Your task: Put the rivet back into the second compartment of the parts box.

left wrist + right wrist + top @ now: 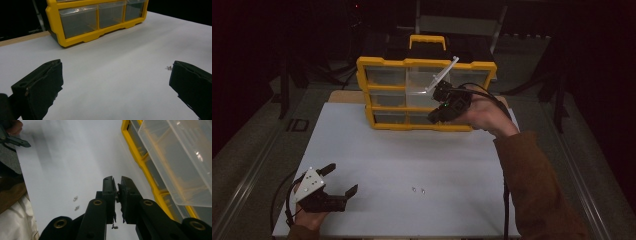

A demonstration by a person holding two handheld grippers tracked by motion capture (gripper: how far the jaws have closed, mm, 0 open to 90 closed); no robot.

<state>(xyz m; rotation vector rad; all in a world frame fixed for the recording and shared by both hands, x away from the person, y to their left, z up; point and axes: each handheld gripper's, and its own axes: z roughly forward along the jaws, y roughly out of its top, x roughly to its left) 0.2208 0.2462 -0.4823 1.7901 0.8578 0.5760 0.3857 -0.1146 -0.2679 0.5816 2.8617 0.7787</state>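
Dim light falls from above on the white worktop [412,155], the brightest surface in a room that sinks to near-black beyond its edges. Soft shadows sit under the yellow organizer [422,95] at the far edge. Glare streaks its clear drawer fronts. In the right gripper view the worktop's far corner smears with motion blur; close jaws read soft.
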